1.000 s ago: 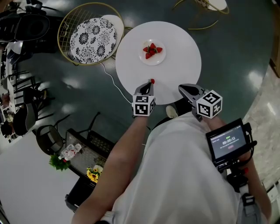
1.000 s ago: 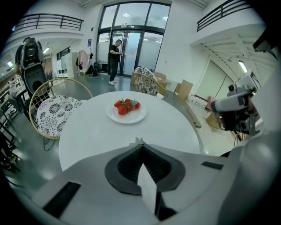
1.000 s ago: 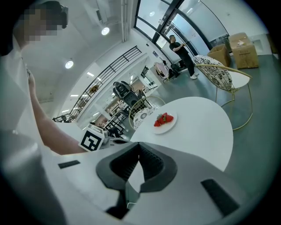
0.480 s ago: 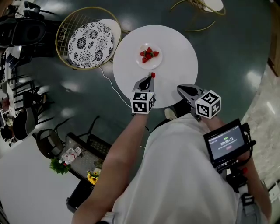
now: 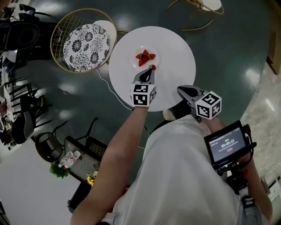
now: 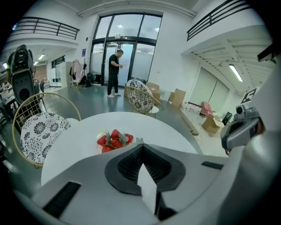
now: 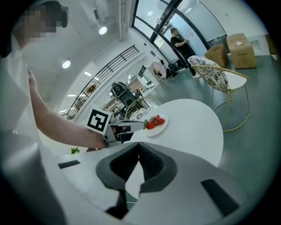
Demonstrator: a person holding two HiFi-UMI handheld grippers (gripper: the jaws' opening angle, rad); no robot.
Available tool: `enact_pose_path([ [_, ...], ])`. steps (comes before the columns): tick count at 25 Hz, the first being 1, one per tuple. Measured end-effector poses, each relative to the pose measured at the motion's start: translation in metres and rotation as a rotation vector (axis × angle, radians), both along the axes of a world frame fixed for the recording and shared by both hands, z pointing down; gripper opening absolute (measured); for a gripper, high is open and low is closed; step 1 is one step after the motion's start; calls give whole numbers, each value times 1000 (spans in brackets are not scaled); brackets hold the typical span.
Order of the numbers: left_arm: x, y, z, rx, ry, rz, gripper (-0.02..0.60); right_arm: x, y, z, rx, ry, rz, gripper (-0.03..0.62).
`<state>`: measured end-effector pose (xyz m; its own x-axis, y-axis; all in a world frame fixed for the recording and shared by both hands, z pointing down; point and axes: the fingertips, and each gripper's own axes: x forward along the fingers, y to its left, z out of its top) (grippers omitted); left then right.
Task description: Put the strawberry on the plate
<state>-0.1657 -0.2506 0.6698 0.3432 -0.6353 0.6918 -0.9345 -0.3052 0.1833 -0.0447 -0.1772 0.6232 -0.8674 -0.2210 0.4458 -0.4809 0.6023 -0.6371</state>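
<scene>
On the round white table (image 5: 175,57) stands a small white plate (image 5: 154,53) with a few red strawberries (image 5: 144,57) heaped on it. My left gripper (image 5: 150,70) is shut on one more strawberry (image 5: 153,67), which hangs at the plate's near right rim. In the left gripper view only its green leaves (image 6: 138,139) peek over the shut jaws, with the heaped strawberries (image 6: 115,139) just beyond. My right gripper (image 5: 183,90) is shut on nothing at the table's near edge. From the right gripper view the left gripper (image 7: 141,125) reaches toward the plate (image 7: 161,125).
A gold wire chair with a patterned cushion (image 5: 85,39) stands left of the table, and another chair (image 5: 197,6) beyond it. A cable (image 5: 109,81) runs over the floor. A monitor (image 5: 226,143) hangs at my right side. A person (image 6: 115,72) stands by the glass doors.
My left gripper has carried the strawberry away from the table's near edge, up to the plate's rim. The right gripper has stayed in place.
</scene>
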Motion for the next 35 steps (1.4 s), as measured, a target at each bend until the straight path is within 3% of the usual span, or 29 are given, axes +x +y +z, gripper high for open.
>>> enact_pose_path([
  [9,-8,-2,19,-26,27,-48,6,5,4,5,-10,16,0,7],
  [22,-25,7,38,-92,-15,-142,6,3,8,3,-15,9,-12,7],
  [35,-13,3,46,-115,-15,-95,8,9,11,6,-19,24,-9,8],
])
